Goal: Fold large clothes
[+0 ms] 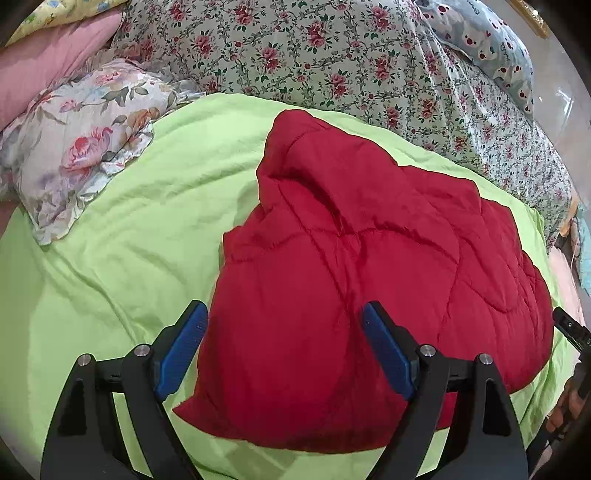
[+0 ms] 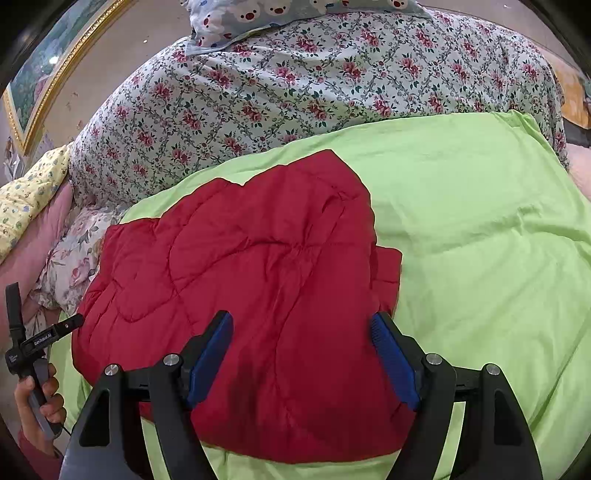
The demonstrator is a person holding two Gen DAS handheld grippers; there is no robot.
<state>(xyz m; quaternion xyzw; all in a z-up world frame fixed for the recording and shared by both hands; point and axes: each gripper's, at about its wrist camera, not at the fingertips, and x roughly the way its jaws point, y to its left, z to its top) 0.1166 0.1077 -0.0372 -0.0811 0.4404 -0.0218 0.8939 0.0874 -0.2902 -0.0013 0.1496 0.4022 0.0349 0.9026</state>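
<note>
A red quilted jacket [image 1: 369,266] lies folded into a compact bundle on a lime green sheet [image 1: 110,266]. My left gripper [image 1: 284,314] is open and empty, just above the bundle's near left part. In the right wrist view the same red jacket [image 2: 240,295] lies on the green sheet [image 2: 480,258]. My right gripper [image 2: 301,325] is open and empty above the bundle's near right part. The left gripper's body and the hand holding it show at the left edge of the right wrist view [image 2: 33,347].
A floral quilt [image 1: 332,55] covers the far part of the bed. A rose-print pillow [image 1: 74,147] lies to the left, a pink pillow [image 1: 48,62] behind it. A bear-print pillow [image 2: 277,14] lies far back. A gold-framed picture [image 2: 48,66] stands at the far left.
</note>
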